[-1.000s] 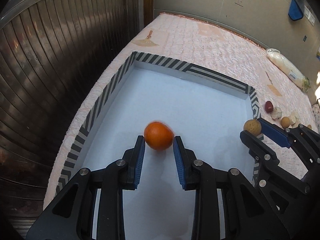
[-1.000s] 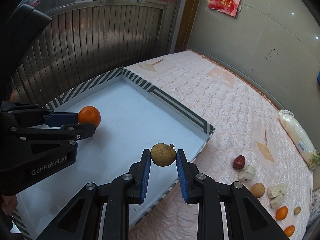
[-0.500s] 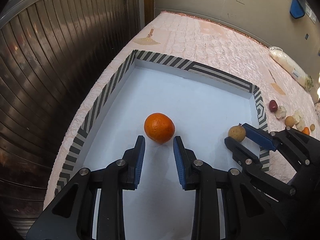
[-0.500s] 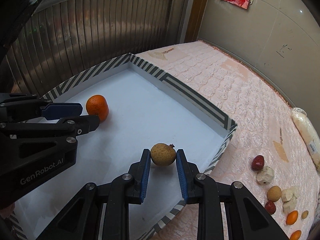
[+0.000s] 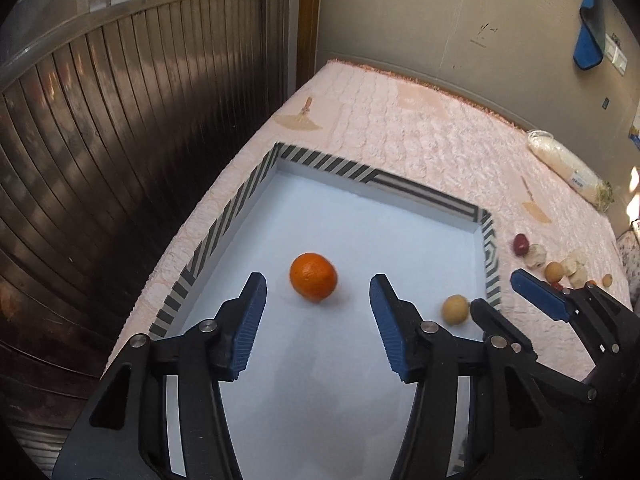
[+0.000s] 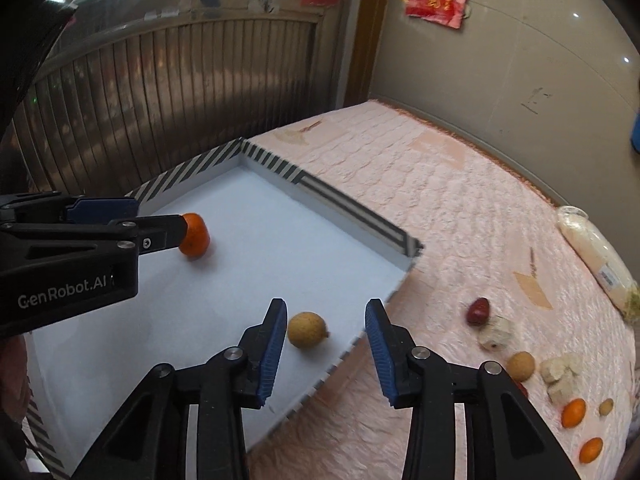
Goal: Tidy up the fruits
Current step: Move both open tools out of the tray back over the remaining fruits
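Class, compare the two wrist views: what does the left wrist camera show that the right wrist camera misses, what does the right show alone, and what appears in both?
Only the left wrist view shows the blue cloth hanging on the wall. Only the right wrist view shows the two small oranges lying on the pink quilt. Both show the open left gripper, the open right gripper, the orange and the tan fruit resting in the striped tray.

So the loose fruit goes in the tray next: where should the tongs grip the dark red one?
Grip the red fruit across its narrow middle, coming from above. It is a small oval lying on the quilt, with a pale chunk close on one side, so close the fingers across the free sides.
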`<control>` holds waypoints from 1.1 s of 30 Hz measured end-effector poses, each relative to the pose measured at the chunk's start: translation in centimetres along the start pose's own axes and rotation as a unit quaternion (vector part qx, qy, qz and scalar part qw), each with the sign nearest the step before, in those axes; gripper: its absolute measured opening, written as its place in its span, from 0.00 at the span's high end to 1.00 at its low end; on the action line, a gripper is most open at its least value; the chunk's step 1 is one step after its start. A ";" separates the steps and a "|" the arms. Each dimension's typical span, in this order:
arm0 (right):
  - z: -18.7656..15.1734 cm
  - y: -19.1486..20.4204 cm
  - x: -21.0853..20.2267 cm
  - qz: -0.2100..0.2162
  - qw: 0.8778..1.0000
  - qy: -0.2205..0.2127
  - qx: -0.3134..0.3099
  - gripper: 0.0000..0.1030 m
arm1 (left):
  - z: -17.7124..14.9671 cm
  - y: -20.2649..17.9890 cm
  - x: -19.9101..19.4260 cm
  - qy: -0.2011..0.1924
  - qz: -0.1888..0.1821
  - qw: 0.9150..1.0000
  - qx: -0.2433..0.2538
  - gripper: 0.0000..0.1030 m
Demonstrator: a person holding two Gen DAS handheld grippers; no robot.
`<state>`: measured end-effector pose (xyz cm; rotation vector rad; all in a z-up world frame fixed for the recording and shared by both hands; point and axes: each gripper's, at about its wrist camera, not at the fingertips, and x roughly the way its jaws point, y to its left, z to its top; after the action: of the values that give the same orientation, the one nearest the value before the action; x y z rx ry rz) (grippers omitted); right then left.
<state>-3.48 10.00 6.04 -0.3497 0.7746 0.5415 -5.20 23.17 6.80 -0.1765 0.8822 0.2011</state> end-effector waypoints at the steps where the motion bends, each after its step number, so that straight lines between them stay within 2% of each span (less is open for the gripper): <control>1: -0.2 -0.5 -0.5 -0.006 1.000 -0.004 0.007 0.61 | 0.0 -0.4 -0.4 -0.005 -0.002 1.000 0.003 0.47; 4: -0.9 -1.9 -2.1 -0.032 0.999 -0.016 0.027 0.57 | 0.0 -1.7 -1.3 -0.014 -0.015 1.000 0.010 0.47; 14: -4.0 -7.2 -6.0 -0.107 0.991 -0.026 0.080 0.55 | -0.4 -8.1 -2.9 -0.019 -0.062 0.997 0.053 0.47; 20: -6.1 -10.3 -7.6 -0.137 0.985 -0.024 0.105 0.55 | -1.2 -12.1 -3.1 -0.015 -0.082 0.993 0.084 0.47; 33: -10.7 -15.6 -9.8 -0.169 0.973 -0.010 0.156 0.55 | -2.9 -19.1 -1.9 0.010 -0.111 0.985 0.131 0.47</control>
<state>-6.21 -11.08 7.72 -0.1776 0.7479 0.0990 -3.78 3.85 7.82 -0.0302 0.8932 -0.1259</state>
